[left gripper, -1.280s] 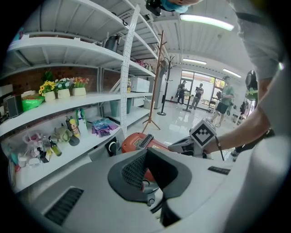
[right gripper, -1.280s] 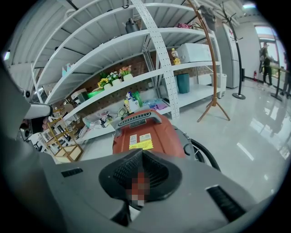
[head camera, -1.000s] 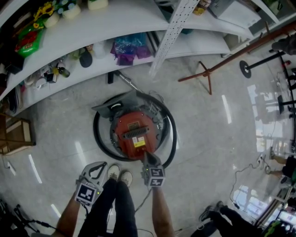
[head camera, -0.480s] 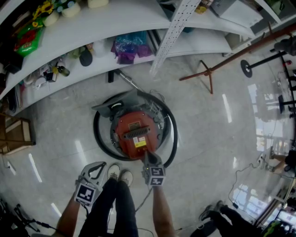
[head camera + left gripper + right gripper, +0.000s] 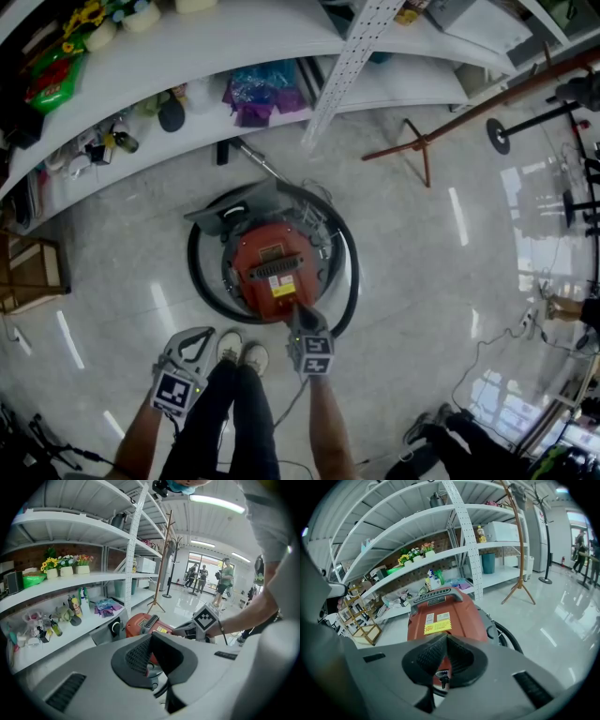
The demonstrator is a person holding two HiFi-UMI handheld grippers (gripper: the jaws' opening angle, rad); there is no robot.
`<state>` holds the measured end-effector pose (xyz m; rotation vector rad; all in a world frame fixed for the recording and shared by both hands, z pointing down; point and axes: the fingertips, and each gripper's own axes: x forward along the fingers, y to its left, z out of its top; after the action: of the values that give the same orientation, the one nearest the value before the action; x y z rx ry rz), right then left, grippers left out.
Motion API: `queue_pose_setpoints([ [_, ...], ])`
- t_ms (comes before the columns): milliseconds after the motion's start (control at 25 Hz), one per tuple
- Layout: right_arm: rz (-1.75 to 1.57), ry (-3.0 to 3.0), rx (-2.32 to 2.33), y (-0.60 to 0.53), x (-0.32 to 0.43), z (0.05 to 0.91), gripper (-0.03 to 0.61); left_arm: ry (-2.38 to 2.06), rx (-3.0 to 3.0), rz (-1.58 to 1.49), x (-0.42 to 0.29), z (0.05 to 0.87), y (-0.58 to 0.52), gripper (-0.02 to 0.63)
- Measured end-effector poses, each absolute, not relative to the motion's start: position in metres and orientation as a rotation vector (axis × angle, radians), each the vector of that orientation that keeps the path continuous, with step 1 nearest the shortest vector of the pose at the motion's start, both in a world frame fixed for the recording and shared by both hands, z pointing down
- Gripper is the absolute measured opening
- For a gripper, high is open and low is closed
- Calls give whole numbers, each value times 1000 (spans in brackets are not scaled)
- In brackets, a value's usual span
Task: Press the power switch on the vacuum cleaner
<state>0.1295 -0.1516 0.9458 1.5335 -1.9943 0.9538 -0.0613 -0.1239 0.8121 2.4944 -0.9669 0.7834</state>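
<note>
**Item 1. Red, round-bodied canister vacuum cleaner (image 5: 274, 270).** It stood on the glossy pale floor (image 5: 422, 253), near the floor's edge under the white shelving (image 5: 234, 47) and directly ahead of the person's light shoes (image 5: 242, 352). It had a black slatted carry handle and a yellow label on top. A black ribbed hose (image 5: 195, 281) was coiled in a ring around it. The long axis, as the handle lay, ran from the person away toward the shelving.

**Item 2. Right gripper (image 5: 300, 315).** The jaws were clenched together with nothing between them. They pointed forward and down along the cleaner's long axis, and the tips lay over the near end of the red body. Its own view showed the red casing (image 5: 443, 616) filling the space just beyond the closed tips. Whether they were touching could not be told.

**Item 3. Left gripper (image 5: 199, 339).** The jaws were likewise pressed shut and empty. It was held back beside the person's left leg, well apart from the cleaner.

**Item 4. Power switch.** It could not be made out clearly in any view. It was judged to sit on the near end, below the right jaw tips.

**Note.** The right gripper was much the nearer. The coming press called for a short push downward and forward, in line with the handle.
</note>
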Motion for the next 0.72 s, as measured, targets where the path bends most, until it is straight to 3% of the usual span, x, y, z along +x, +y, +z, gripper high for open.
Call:
queue_pose_setpoints([
  [720, 888, -1961, 1524, -152, 131, 947, 12, -973, 2470, 791, -65, 820, -122, 6],
])
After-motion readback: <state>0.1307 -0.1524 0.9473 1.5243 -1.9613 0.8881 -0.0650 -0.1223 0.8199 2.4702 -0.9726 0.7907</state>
